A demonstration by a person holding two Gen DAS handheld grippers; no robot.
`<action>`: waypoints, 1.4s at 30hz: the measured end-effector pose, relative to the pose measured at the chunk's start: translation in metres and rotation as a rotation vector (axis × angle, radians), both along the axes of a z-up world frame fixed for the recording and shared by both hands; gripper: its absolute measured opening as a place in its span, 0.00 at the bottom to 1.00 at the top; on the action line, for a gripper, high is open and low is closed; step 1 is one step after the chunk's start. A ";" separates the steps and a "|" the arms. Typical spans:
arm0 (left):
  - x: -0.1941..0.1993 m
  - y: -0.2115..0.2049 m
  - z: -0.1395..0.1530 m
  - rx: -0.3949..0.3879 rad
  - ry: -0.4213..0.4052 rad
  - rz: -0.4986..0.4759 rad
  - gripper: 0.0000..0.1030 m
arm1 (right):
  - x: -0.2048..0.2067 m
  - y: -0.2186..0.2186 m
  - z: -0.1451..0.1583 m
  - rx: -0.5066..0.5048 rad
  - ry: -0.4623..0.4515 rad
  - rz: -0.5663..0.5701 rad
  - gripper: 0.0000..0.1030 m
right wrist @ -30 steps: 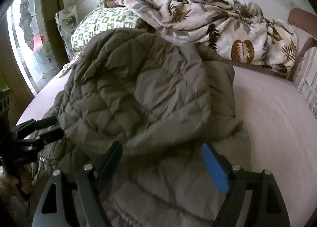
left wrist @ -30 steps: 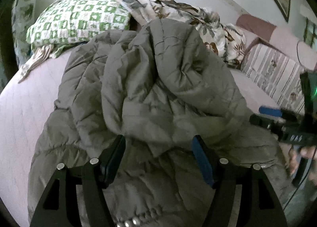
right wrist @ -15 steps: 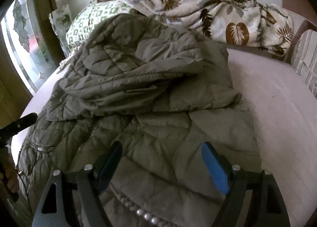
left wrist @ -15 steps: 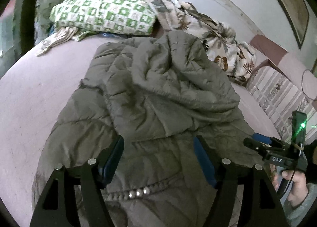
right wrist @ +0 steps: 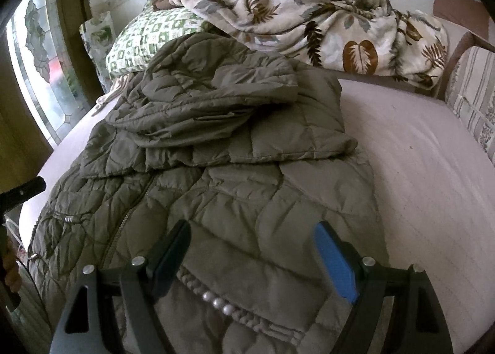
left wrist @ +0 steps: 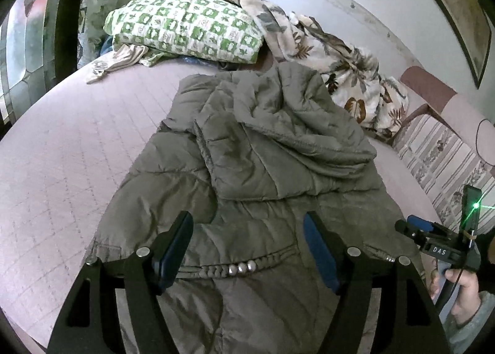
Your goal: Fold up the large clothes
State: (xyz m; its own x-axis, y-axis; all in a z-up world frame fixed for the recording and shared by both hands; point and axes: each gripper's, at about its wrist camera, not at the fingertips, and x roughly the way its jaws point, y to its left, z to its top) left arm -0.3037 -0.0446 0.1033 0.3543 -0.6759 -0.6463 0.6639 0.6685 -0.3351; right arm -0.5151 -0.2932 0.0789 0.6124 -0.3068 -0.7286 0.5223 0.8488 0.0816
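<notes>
An olive-grey quilted jacket point(left wrist: 263, 153) lies lengthwise on the pink bed point(left wrist: 77, 153), its upper part and hood folded down over the body. A beaded drawcord crosses its near hem. My left gripper point(left wrist: 247, 224) hovers open over the near hem, with only the cloth below between its blue pads. The right wrist view shows the same jacket point(right wrist: 216, 183), with my right gripper point(right wrist: 252, 230) open above its near right corner, gripping nothing. Each gripper shows in the other's view: the right gripper point(left wrist: 414, 227) at the jacket's right edge, the left gripper point(right wrist: 27, 188) at its left edge.
A green-and-white checked pillow point(left wrist: 185, 26) and a crumpled leaf-print blanket point(right wrist: 340, 29) lie at the head of the bed. A striped cushion point(left wrist: 439, 162) lines the right side. A stained-glass window point(right wrist: 40, 75) stands on the left. Pink sheet point(right wrist: 417, 168) spreads beside the jacket.
The jacket's upper part was bunched high near the grippers; now it lies folded flatter over the body. Both grippers have drawn back toward the near hem, still open.
</notes>
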 end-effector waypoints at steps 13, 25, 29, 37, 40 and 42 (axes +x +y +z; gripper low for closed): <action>0.012 0.040 -0.004 -0.011 -0.011 0.045 0.72 | 0.019 0.021 0.002 -0.017 0.026 0.048 0.82; 0.025 0.082 -0.019 0.027 0.035 0.066 0.73 | 0.017 0.022 0.006 0.078 0.033 0.042 0.82; 0.024 0.090 -0.022 0.065 0.038 0.060 0.73 | 0.008 0.023 0.005 0.075 0.060 0.070 0.82; 0.016 0.099 -0.029 0.117 0.061 0.046 0.73 | -0.038 0.007 0.010 0.044 0.092 0.061 0.82; 0.016 0.100 -0.035 0.144 0.081 0.045 0.73 | -0.057 -0.001 0.009 0.045 0.108 0.036 0.82; 0.017 0.101 -0.039 0.160 0.095 0.039 0.73 | -0.070 -0.005 0.006 0.055 0.117 0.019 0.82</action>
